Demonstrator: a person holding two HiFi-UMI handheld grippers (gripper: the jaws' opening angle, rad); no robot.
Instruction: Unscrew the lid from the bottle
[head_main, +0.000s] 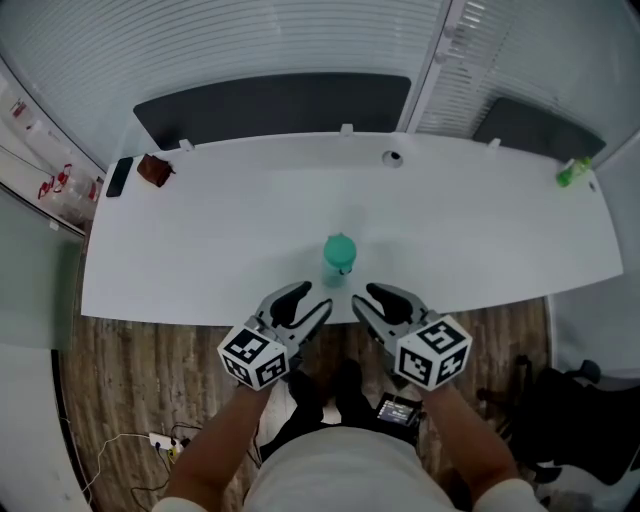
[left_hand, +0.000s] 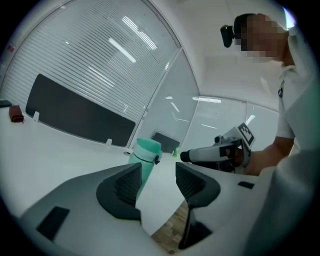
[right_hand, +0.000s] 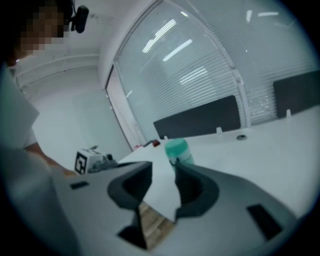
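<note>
A teal-green bottle (head_main: 340, 256) with its green lid (left_hand: 149, 148) on stands upright on the white table (head_main: 220, 240), close to the front edge. My left gripper (head_main: 308, 301) hovers just off that edge, below and left of the bottle, jaws open and empty. My right gripper (head_main: 369, 301) mirrors it below and right, also open with nothing between its fingers. In the left gripper view the bottle (left_hand: 144, 161) shows beyond the left gripper (left_hand: 157, 176), apart from it, with the right gripper (left_hand: 210, 154) to the right. In the right gripper view the bottle (right_hand: 178, 151) stands past the right gripper (right_hand: 163, 176).
A black phone (head_main: 118, 177) and a dark red object (head_main: 155, 170) lie at the table's far left corner. A small green thing (head_main: 573, 172) sits at the far right, a round grommet (head_main: 392, 158) at the back. Dark panels (head_main: 270, 105) line the rear edge. Wood floor lies under my hands.
</note>
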